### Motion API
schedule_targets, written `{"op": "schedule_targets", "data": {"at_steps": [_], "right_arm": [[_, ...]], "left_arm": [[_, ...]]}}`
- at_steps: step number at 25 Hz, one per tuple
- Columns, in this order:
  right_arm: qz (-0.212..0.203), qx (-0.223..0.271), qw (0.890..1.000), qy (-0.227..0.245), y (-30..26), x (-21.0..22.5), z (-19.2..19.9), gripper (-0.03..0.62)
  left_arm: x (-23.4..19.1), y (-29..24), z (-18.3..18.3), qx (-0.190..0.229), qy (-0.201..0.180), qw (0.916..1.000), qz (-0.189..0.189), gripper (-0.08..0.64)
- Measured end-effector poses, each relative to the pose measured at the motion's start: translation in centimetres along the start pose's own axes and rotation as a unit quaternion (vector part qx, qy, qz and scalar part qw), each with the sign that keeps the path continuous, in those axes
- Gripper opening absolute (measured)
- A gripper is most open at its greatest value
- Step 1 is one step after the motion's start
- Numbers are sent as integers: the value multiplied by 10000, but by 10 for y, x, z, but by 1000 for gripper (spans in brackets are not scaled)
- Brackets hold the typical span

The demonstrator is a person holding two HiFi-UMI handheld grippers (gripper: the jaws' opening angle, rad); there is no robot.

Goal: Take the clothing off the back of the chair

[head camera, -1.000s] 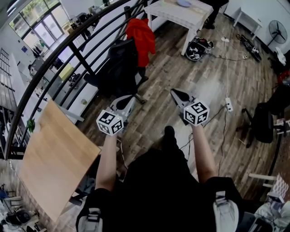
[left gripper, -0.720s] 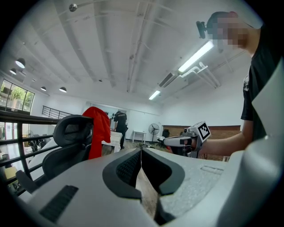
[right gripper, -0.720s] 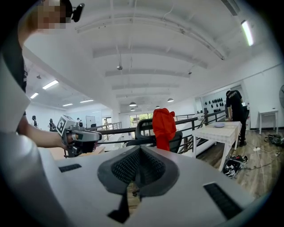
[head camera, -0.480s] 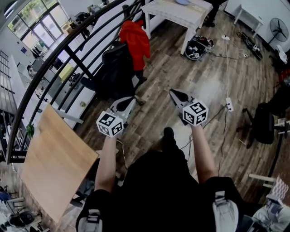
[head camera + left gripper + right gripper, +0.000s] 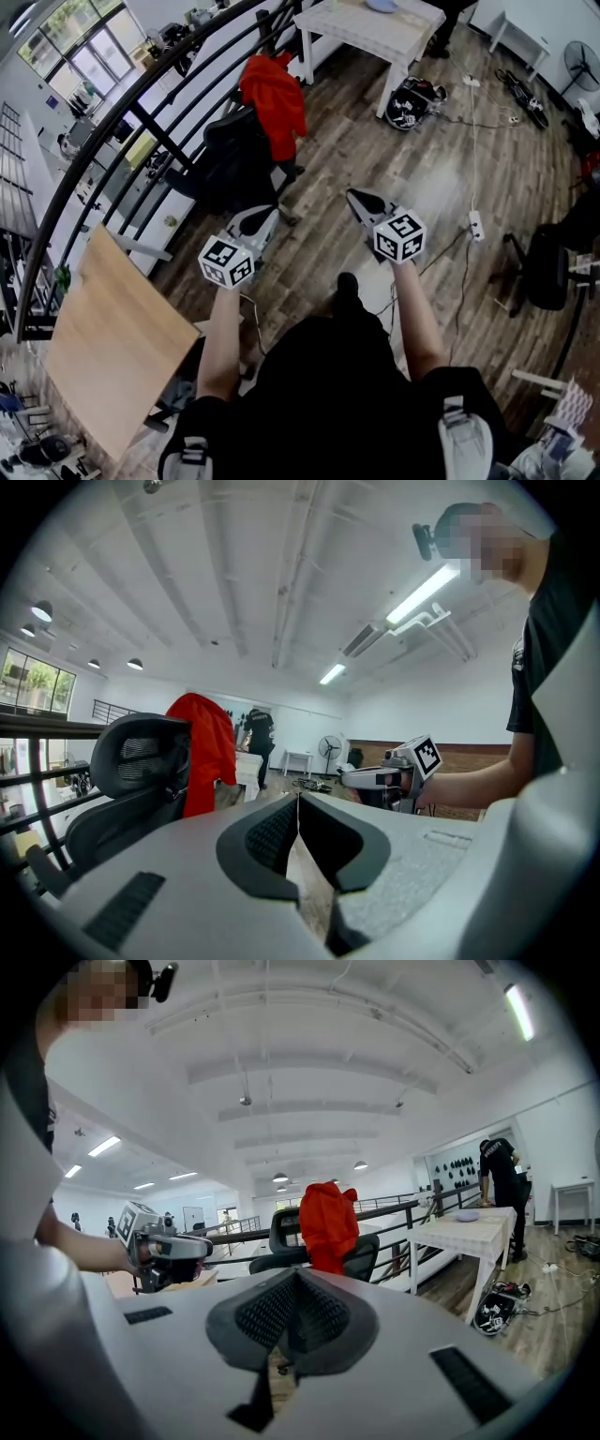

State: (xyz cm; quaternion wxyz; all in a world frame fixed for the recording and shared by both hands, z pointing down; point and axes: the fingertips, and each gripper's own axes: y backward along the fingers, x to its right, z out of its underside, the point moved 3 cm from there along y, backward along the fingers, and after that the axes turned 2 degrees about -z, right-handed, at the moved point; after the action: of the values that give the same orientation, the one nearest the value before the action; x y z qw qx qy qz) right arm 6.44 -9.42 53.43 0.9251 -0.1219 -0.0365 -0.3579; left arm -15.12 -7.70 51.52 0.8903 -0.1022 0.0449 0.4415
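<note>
Red clothing (image 5: 274, 89) is hanging over the back of a black office chair (image 5: 234, 164), which is standing on the wooden floor (image 5: 412, 159) just beside a dark railing (image 5: 141, 98). The person is holding both grippers out side by side, pointing toward the chair, and neither is touching it; the clothing is hanging well ahead of both tips. The left gripper (image 5: 262, 214) is showing its jaws pressed together with nothing between them, and in its own view the clothing is sitting up and to the left of the jaws. The right gripper (image 5: 356, 197) is likewise pressed together and empty, with the clothing appearing almost straight ahead, just above its jaws. A white table (image 5: 375, 33) is standing beyond the chair.
</note>
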Motion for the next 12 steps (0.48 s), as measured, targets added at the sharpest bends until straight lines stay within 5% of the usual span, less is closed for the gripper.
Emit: {"op": "schedule_targets", "data": {"at_steps": [12], "right_arm": [[-290, -115, 9995, 56, -23, 62, -15, -2]], "left_arm": [[-18, -53, -10, 18, 78, 9995, -317, 3]]}}
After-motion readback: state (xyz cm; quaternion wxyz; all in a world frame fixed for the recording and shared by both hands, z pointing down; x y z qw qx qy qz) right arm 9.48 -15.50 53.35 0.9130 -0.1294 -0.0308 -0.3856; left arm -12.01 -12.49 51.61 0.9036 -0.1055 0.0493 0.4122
